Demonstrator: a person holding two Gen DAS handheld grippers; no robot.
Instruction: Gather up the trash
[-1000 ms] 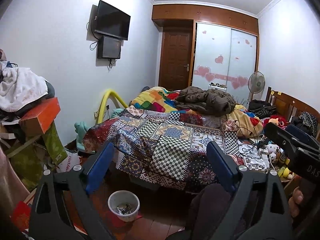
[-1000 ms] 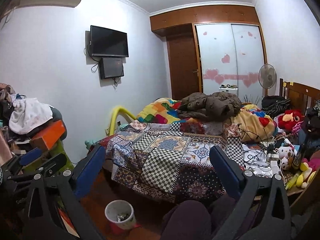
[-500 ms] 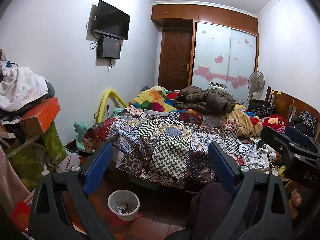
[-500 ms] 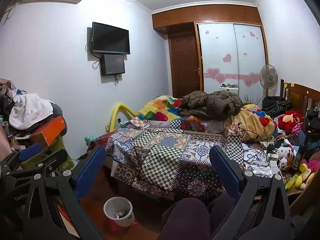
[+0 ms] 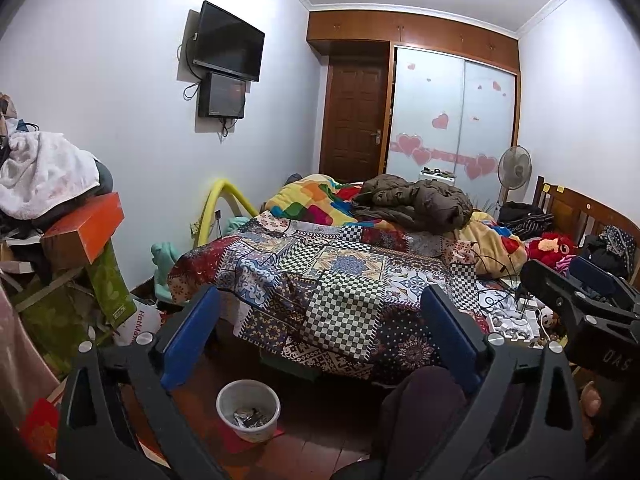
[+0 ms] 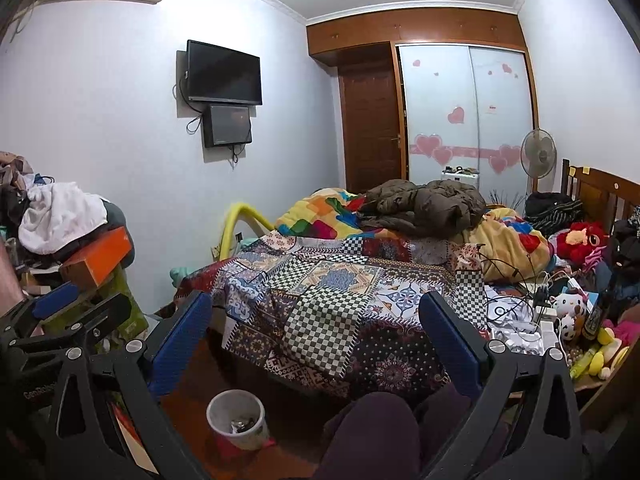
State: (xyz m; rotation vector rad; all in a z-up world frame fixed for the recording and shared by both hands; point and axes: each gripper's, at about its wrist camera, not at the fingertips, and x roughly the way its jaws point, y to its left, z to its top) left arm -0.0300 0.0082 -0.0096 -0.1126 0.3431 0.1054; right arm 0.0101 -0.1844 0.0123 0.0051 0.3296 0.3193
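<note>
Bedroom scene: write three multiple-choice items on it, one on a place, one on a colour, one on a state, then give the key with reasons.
1. Where does the white bin stand?
A. on the floor by the foot of the bed
B. on the bed
C. beside the fan

2. What colour is the box under the heap of clothes on the left?
A. blue
B. orange
C. black

3. How does the left hand-held gripper stand?
A. shut on a wrapper
B. shut on nothing
C. open, nothing between its pads

Key:
1 A, it sits on the wooden floor below the patchwork blanket.
2 B, its long side shows orange.
3 C, the blue pads stand wide apart with only the room between them.
</note>
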